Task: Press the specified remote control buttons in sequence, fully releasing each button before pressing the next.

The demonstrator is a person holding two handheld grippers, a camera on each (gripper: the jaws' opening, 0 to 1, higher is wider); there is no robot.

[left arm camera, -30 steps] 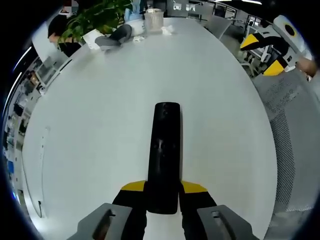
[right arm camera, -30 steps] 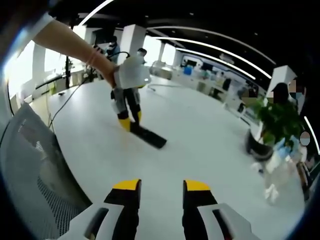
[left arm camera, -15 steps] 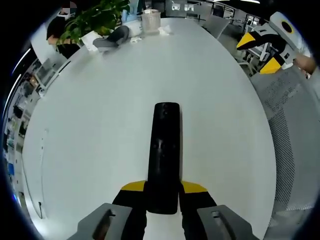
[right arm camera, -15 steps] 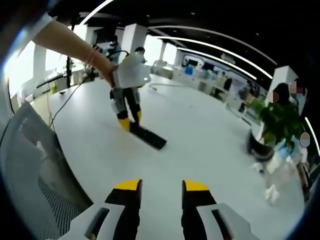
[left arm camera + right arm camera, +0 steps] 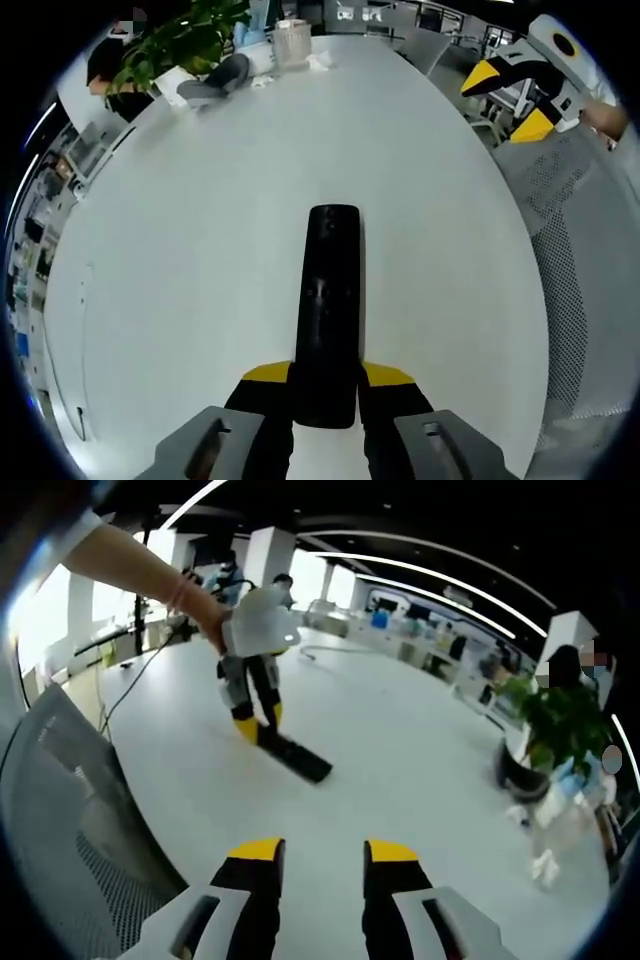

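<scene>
Clamping the long black plastic remote control (image 5: pixel 326 320) at lower centre, the left claw (image 5: pixel 325 385) should steady it on the white tabletop (image 5: pixel 200 250); the right claw (image 5: pixel 318 865) waits released, apart.

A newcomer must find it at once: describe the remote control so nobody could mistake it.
Start at the big white table. At the end away from the potted plant, the left gripper clamps one end of the remote control. It is the long, slim black bar, the one dark thing on that bare white stretch.
</scene>
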